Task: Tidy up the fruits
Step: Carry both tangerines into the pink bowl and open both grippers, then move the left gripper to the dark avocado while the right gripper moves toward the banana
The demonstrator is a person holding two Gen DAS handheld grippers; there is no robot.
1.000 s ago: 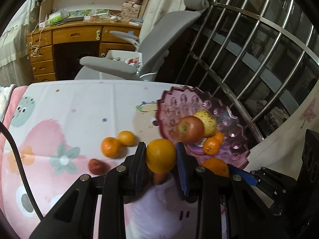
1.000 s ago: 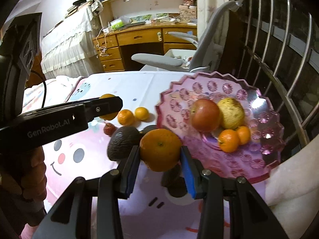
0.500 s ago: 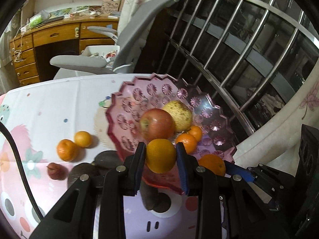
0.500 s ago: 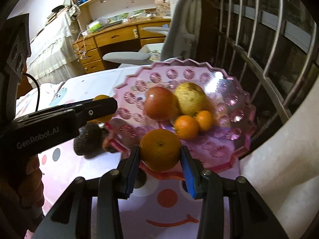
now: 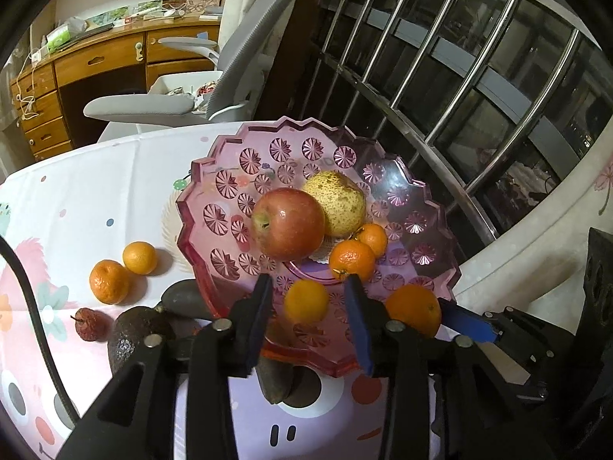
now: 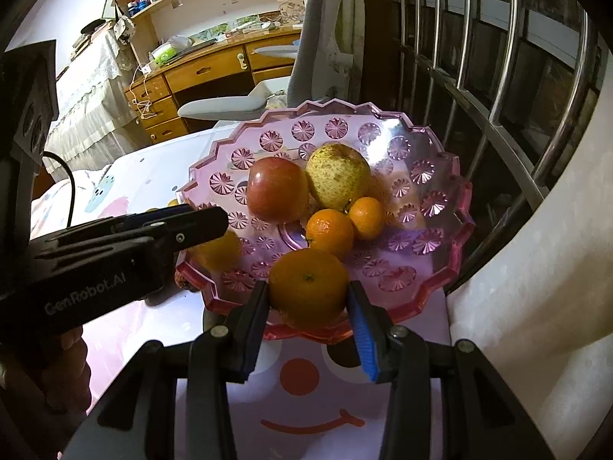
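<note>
Bowl (image 6: 452, 207): glossy pink cut plastic/glass. Apple (image 5: 287, 224) shiny. Tablecloth (image 5: 95, 199) matt cloth. Window bars (image 5: 440, 88) polished metal.

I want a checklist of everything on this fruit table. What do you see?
Surface: cartoon cloth covers it.
Job's things: pink plate holds apple, pear, two mandarins; avocado, small red fruit and two more mandarins on cloth.
Clutter: dark lump beside plate, unclear.
Grippers: left gripper open, loose orange between jaws; right gripper shut on big orange.
Cables: black cable, left.
Surroundings: desk, grey chair, metal bars.
</note>
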